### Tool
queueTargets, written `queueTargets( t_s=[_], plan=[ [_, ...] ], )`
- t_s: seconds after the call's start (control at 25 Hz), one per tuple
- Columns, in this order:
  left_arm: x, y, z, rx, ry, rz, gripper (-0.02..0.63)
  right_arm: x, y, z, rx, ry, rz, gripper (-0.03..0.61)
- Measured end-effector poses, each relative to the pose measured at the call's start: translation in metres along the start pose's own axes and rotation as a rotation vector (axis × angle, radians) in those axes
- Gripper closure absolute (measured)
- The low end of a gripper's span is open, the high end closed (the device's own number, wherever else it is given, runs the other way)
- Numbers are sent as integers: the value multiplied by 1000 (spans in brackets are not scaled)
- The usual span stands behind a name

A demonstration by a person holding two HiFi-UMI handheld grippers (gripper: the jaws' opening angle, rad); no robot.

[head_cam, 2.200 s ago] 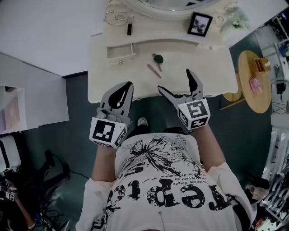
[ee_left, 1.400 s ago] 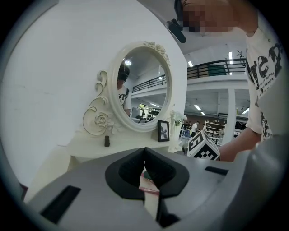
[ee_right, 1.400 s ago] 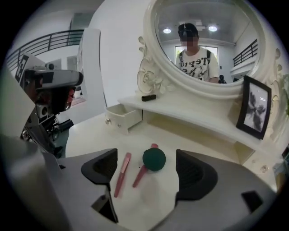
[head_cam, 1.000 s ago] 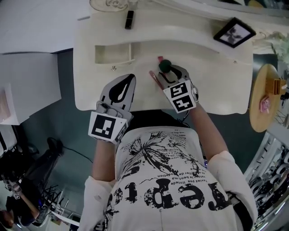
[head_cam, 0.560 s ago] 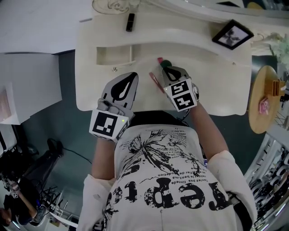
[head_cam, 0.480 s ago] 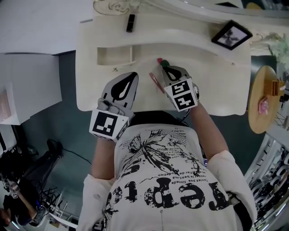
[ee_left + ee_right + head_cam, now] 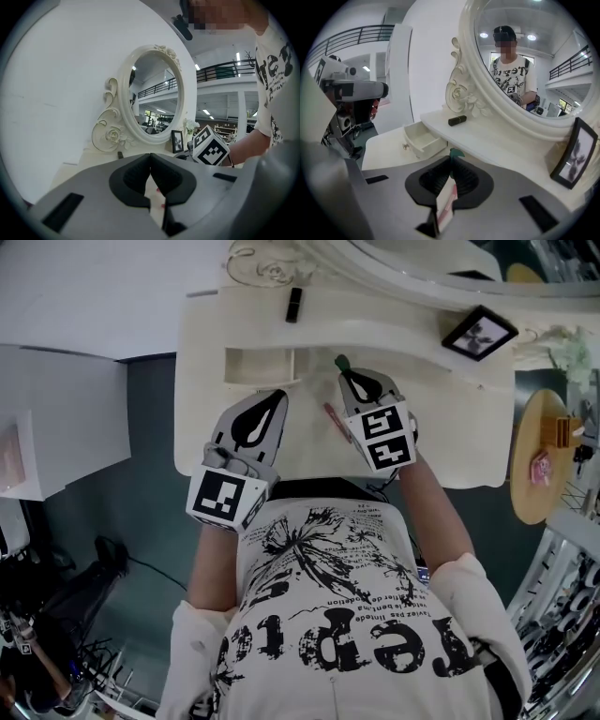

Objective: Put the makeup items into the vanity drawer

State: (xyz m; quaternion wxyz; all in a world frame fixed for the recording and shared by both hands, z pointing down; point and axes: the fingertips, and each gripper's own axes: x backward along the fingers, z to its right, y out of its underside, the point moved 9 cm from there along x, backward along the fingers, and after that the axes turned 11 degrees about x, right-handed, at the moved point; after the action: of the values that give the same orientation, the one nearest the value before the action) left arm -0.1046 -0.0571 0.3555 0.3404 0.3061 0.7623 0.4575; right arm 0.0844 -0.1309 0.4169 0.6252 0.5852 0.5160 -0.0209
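1. The right gripper [image 7: 352, 379] is clamped tight on a pink-and-white makeup stick [image 7: 446, 199] (its green tip pokes out past the jaws), over the vanity top [image 7: 441, 427].
2. The open drawer [image 7: 253, 365] is just to that gripper's left.
3. The left gripper [image 7: 270, 404] has its jaws pressed together on nothing.
4. A pink pencil [image 7: 333, 416] lies between the grippers.

Drawer [image 7: 255, 365] left on vanity [image 7: 450, 437]; tube [image 7: 293, 304] behind it on shelf [image 7: 394, 320]; picture frame [image 7: 479, 332] right.
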Motion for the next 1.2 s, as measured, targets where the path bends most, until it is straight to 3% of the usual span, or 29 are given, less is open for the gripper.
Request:
queueTargets(
  t_s=[0.44,0.6,0.88,1.08,1.2],
  plan=[
    [45,-31,-65,-2,-87,33,600,-48,-80,-46,45,-128,55,543],
    [59,-28,-85,15,-116,30,600,-72,-91,-71,73,-197,34,542],
    [76,-19,-107,47,-152,33,600,-100,-95,-85,59,-232,-23,527],
    [80,-21,-109,47,-141,27,600,-101,-95,-85,-9,-231,-10,254],
    [79,-23,-107,36,-116,28,600,-93,-94,-84,-27,-201,0,210]
  ],
)
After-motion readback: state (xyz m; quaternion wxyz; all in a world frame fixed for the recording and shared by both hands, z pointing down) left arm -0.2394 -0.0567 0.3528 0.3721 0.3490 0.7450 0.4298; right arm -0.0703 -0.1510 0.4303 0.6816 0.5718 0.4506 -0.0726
